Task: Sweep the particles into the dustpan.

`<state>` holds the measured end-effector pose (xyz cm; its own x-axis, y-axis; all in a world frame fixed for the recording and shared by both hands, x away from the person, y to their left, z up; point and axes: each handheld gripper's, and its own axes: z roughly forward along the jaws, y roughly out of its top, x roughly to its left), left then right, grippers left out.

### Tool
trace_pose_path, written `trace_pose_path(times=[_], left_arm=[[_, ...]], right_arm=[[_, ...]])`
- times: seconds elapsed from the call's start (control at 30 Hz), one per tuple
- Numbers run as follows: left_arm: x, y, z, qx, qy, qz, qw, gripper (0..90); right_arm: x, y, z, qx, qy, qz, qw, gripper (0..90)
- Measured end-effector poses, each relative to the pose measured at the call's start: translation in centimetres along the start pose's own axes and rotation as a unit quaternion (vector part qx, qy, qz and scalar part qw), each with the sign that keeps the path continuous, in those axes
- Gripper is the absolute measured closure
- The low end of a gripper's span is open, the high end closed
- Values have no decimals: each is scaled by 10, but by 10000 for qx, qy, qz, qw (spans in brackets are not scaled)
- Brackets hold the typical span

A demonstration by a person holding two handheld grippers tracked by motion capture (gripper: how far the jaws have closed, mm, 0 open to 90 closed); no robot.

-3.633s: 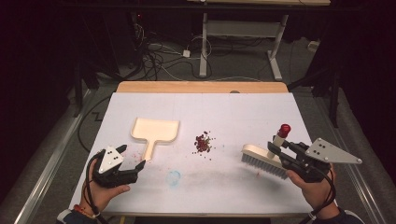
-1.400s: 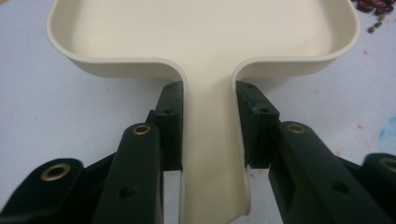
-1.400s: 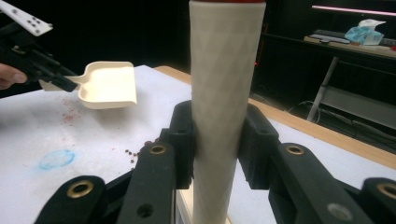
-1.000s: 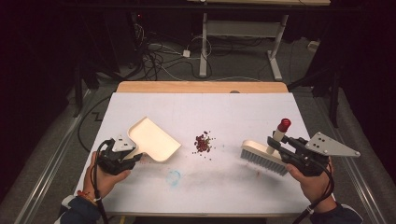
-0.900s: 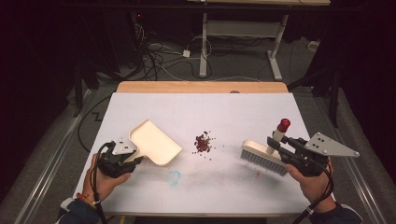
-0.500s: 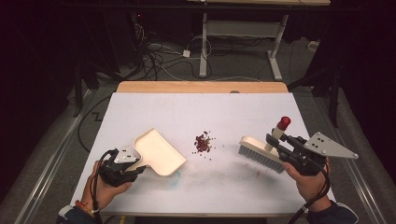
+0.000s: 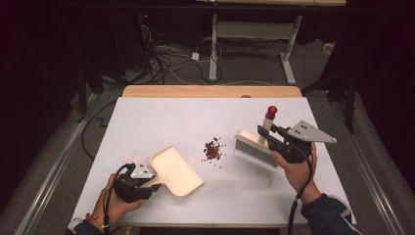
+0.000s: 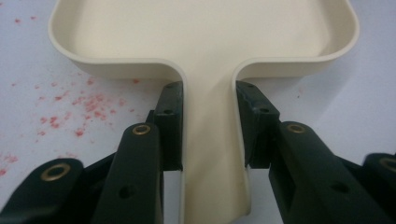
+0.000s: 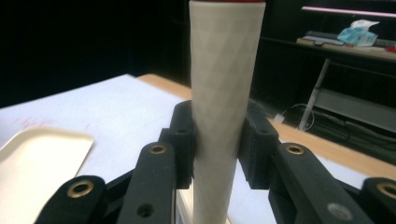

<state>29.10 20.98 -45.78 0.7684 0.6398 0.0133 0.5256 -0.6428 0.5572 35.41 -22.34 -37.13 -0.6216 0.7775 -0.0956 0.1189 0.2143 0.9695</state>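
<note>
Left gripper (image 8: 208, 135) clamps dustpan (image 8: 205, 42) handle; right gripper (image 9: 217, 140) clamps brush (image 9: 222, 93) handle.

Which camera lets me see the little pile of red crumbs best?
The high view: the red crumbs lie in plain sight on the white table, between the dustpan and the brush. The left gripper view gives just faint red specks beside the dustpan's handle, not the pile. The right gripper view looks past the brush's handle, away from the pile.
</note>
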Motion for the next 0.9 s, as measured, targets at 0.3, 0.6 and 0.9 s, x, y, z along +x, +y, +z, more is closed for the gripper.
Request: trace_pose_path(times=[0.3,0.6,0.9], left_arm=[[-2,2,7,-1,-91,14,10000,642],[-4,3,13,-38,-74,-28,10000,641],[-5,5,16,-47,-106,-94,9999,641]], right_arm=[[-9,12,70,143,-334,24,9993,703],[-1,5,119,318,-492,18,9983,702],[25,-4,118,276,111,66,9995,699]])
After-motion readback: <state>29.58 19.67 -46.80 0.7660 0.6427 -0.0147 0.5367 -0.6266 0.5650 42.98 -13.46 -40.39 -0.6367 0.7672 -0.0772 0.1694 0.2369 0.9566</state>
